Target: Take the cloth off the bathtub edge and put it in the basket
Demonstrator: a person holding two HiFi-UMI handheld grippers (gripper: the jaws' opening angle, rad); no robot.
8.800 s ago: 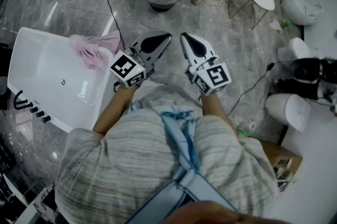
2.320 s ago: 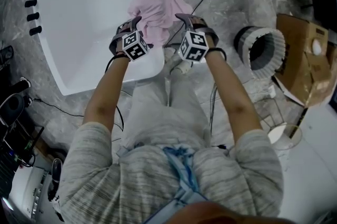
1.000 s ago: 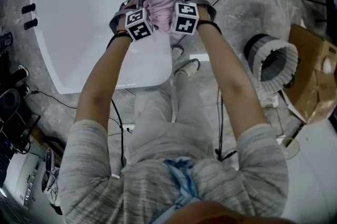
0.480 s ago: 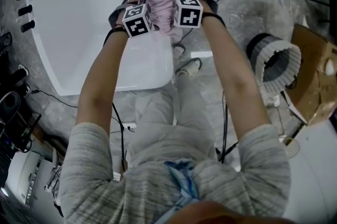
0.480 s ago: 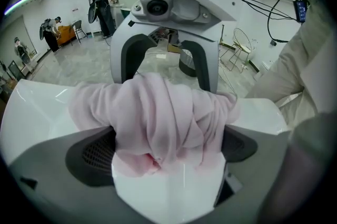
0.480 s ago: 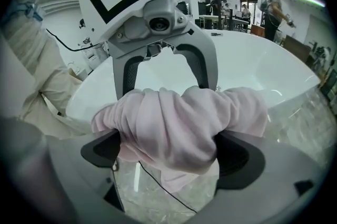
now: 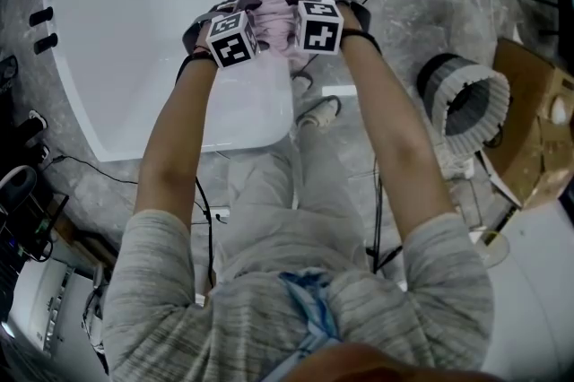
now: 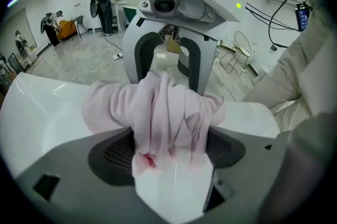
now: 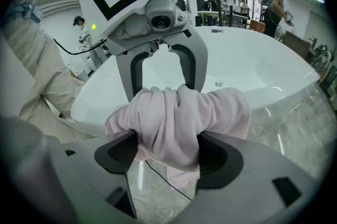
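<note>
The white bathtub [image 7: 152, 48] takes up the upper left of the head view and stands on a grey marbled floor [image 7: 404, 21]. A cardboard box [image 7: 535, 134] sits well apart from the bathtub, at the right edge of the head view. The basket [image 7: 475, 77], round with a white ruffled rim and a dark inside, stands on the floor between the bathtub and the box, clear of both.

The pink cloth [image 7: 273, 4] lies bunched on the bathtub's rim at the side facing the basket. Part of it hangs down the bathtub's outer wall.

Both of the person's arms reach out over that rim, and the two grippers sit side by side there, pointing steeply down onto the cloth. The left gripper [image 8: 168, 141], on the bathtub's inner side, has just been closing its jaws. They stand partly apart with a thick fold of cloth squeezed between the pads. The right gripper [image 9: 167, 152], on the bathtub's outer side, has likewise just been closing and pinches another gathered wad of the same cloth. That wad bulges out on both sides of its jaws.
</note>
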